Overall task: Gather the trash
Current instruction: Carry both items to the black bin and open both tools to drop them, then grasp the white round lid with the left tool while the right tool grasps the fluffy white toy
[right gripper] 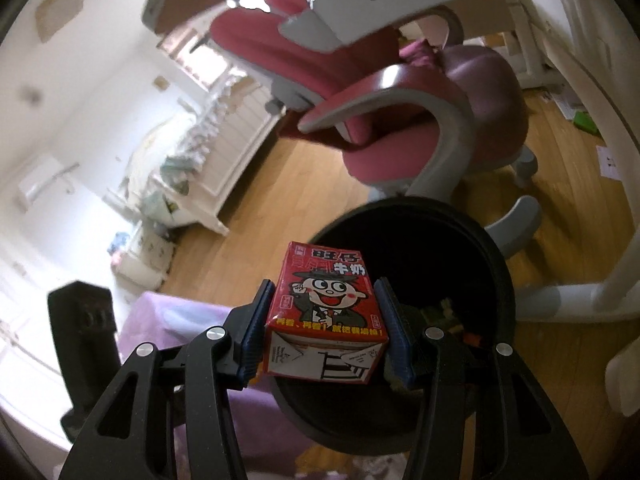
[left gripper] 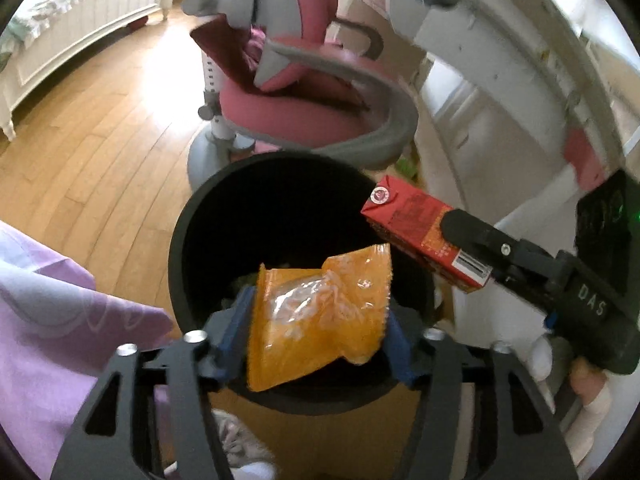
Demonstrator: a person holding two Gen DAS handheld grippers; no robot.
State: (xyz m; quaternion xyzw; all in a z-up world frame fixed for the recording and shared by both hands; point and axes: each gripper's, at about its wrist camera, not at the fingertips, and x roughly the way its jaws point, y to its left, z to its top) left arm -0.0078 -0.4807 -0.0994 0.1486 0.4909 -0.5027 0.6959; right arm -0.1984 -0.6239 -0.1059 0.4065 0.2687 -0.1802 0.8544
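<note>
My left gripper (left gripper: pixel 320 332) is shut on an orange plastic snack wrapper (left gripper: pixel 320 312) and holds it over the open black round trash bin (left gripper: pixel 188 220). My right gripper (right gripper: pixel 324 328) is shut on a red milk carton (right gripper: pixel 326 300) with a cartoon face, held above the near rim of the same bin (right gripper: pixel 500 264). In the left wrist view the carton (left gripper: pixel 416 228) and the right gripper (left gripper: pixel 472 240) come in from the right, over the bin's right rim. Some trash lies in the bin's bottom (right gripper: pixel 448 312).
A pink and grey desk chair (left gripper: pixel 304 100) stands just behind the bin on the wooden floor (left gripper: pixel 100 152). A white desk (left gripper: pixel 500 80) is at the right. Purple cloth (left gripper: pixel 60 312) lies at the near left. A white bed (left gripper: pixel 72 32) is far left.
</note>
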